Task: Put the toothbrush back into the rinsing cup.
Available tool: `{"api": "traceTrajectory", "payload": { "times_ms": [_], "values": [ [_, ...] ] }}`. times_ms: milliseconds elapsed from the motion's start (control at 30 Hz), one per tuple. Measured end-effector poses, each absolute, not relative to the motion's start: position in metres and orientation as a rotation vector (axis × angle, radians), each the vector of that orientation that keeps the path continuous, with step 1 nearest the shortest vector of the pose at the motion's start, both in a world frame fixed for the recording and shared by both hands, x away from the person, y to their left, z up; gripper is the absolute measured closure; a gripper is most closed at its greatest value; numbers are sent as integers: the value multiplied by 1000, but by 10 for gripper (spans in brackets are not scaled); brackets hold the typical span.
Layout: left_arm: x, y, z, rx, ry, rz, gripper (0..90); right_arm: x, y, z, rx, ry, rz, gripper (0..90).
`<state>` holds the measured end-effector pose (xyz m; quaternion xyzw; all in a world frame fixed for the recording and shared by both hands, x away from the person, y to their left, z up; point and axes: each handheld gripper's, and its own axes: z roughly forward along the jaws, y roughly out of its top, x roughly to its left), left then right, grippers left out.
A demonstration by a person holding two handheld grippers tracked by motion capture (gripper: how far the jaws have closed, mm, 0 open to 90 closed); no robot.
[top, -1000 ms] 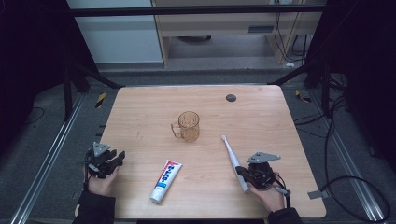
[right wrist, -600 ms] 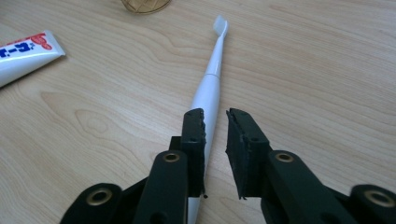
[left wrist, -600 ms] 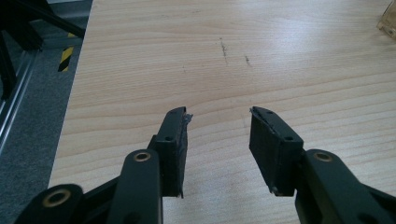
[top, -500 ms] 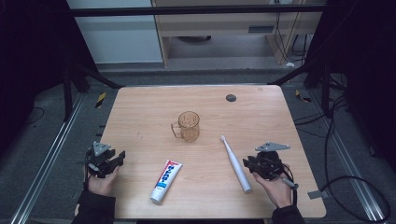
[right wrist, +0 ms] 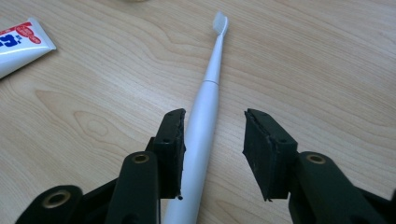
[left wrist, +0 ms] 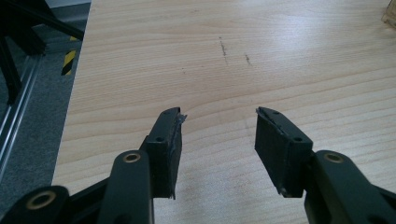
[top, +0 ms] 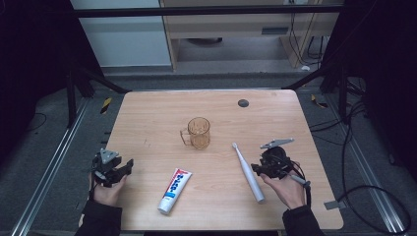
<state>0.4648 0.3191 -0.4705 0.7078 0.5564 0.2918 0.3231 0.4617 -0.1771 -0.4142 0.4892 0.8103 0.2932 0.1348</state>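
Meanwhile my right gripper (top: 259, 168) had drifted back from the table's (top: 147, 108) right side toward the toothbrush (top: 248, 172), after sitting clear of it half a second before; my left gripper (top: 118, 169) had kept its place near the left edge. The toothbrush, toothpaste (top: 175, 190) and cup (top: 198, 132) lay where they had been.

The cup stood upright mid-table, clear amber plastic with its handle toward the left, and I could see nothing inside it.

In the right gripper view my jaws stood apart, low over the wood, with the toothbrush (right wrist: 203, 116) running between them: its white handle lay just beside my left jaw, apparently touching or nearly so, well off the right one, and the bristle head pointed away from me. The toothpaste (right wrist: 18, 44) lay off to the left.

In the left gripper view my jaws were apart too, over bare table (left wrist: 233, 60), nothing between them. The toothpaste lay between my two hands, nearer the front edge.
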Motion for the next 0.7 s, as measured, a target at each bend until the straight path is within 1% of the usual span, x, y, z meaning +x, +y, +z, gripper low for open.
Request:
{"api": "traceTrajectory", "payload": {
  "times_ms": [333,700],
  "values": [
    [466,317,-471,1875,1450,770,487,474,-165,-414,1431,2401,772,562],
    [466,317,-471,1881,1449,768,480,486,-156,-425,1464,2463,655,571]
  ]
}}
